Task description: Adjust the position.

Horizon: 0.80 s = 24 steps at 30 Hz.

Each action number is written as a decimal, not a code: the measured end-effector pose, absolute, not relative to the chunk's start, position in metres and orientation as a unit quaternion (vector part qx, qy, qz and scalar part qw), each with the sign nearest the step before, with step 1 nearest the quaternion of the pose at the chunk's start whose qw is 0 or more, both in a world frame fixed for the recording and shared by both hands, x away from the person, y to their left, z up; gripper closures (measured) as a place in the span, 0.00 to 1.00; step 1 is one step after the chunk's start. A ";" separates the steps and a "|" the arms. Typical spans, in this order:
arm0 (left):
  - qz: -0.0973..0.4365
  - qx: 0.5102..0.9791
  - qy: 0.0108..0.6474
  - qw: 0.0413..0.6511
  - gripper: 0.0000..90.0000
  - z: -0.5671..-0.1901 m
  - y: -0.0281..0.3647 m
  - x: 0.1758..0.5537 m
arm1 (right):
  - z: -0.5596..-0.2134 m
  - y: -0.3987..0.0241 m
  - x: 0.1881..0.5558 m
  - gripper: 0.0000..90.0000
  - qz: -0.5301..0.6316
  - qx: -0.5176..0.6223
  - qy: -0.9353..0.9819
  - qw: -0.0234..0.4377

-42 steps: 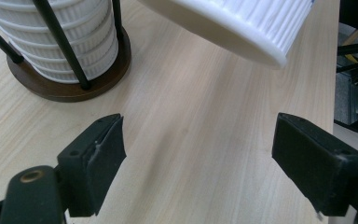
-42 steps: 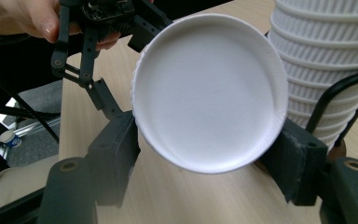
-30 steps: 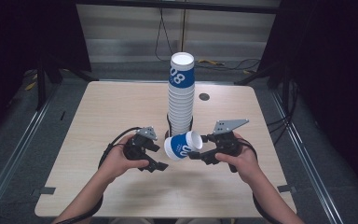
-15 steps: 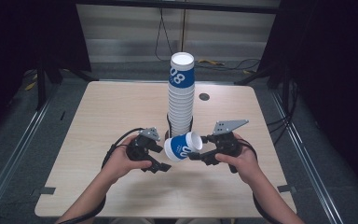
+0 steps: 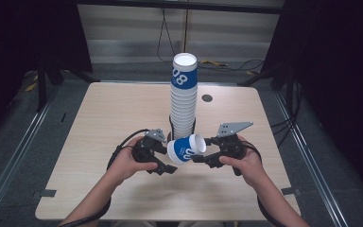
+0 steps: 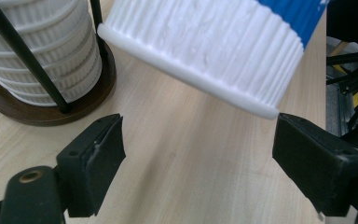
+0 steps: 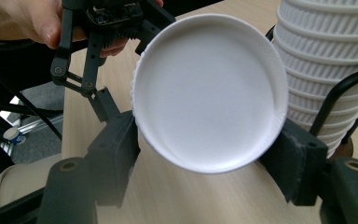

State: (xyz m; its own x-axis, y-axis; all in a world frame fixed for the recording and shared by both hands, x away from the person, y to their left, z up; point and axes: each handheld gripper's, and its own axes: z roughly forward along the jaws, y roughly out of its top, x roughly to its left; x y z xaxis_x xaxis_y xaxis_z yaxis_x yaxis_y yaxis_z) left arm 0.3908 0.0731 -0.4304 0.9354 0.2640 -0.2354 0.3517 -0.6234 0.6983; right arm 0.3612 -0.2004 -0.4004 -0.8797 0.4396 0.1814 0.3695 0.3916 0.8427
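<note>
We could see little of the single cup [image 6: 214, 51] in the left gripper view: its ribbed white wall and rolled rim ran off the top edge, with a corner of blue print cut off at the upper right. In the right gripper view the cup's [image 7: 209, 93] flat white base faced the camera and hid its whole side, and part of the left gripper [image 7: 105, 100] behind it. The print on it in the high view was too small for us to read.

The cup [image 5: 185, 148] was a ribbed white paper cup with a blue band, lying on its side above the surface [image 5: 104, 113], just in front of the tall stack of like cups [image 5: 183, 101] in its dark wire holder [image 6: 51, 114].

The right gripper [image 5: 197, 158] was clamped on the cup near its base, one pad on each side. The left gripper [image 5: 164, 158] stood open, its pads clear of the cup's rim, which hung just ahead of and between them.
</note>
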 end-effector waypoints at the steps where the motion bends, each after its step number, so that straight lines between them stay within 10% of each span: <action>1: -0.055 0.898 0.173 0.400 0.18 -0.430 0.073 0.391 | -0.401 -0.200 0.361 0.34 0.495 0.243 0.833 0.034; 24: -0.041 0.894 0.171 0.413 0.17 -0.428 0.070 0.391 | -0.406 -0.197 0.357 0.34 0.505 0.240 0.829 0.019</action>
